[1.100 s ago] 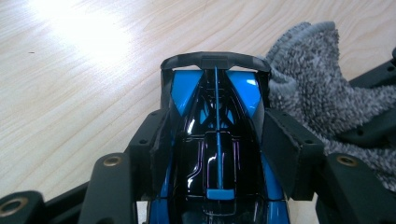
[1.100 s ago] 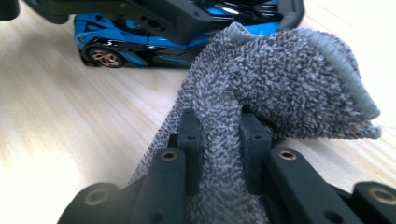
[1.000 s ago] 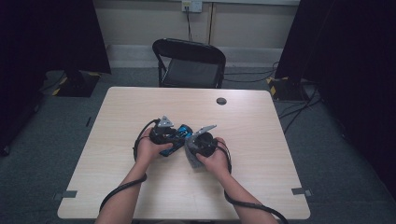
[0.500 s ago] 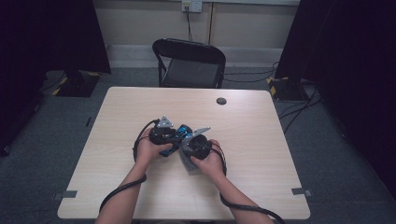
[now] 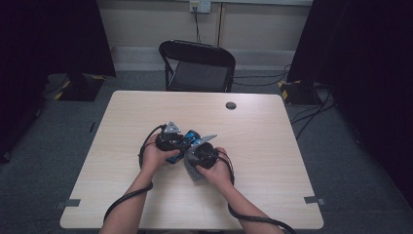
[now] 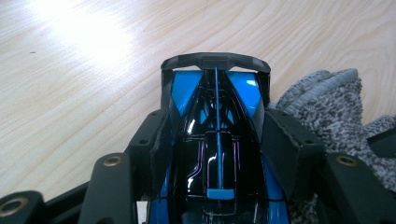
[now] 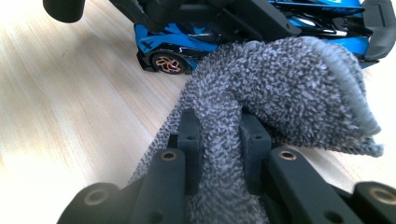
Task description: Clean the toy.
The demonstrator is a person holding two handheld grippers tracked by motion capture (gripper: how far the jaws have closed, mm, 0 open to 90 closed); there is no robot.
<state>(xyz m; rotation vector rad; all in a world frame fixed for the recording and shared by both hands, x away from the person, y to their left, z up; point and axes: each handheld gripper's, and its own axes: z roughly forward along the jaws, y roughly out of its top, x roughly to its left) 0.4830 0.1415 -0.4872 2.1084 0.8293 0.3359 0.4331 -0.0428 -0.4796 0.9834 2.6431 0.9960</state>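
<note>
A blue and black toy race car (image 6: 215,135) rests on the wooden table (image 5: 263,131), and my left gripper (image 6: 217,140) is shut on its body, one pad on each side. The car's rear wing points away from that camera. My right gripper (image 7: 217,130) is shut on a fold of grey terry cloth (image 7: 280,84), which bunches up against the car's side (image 7: 177,42) by a gold-rimmed wheel. In the high view both grippers meet at the table's middle: the left gripper (image 5: 182,140) on the car (image 5: 191,134), the right gripper (image 5: 195,157) with the cloth (image 5: 191,170) beside it.
A small black round cap (image 5: 231,105) lies toward the table's far edge. A black folding chair (image 5: 197,68) stands behind the table. Cables trail from both grippers off the near edge. Bare wood lies to the left and right of the hands.
My right gripper with the cloth has shifted slightly left, closer against the car. The left gripper and the car have stayed in place.
</note>
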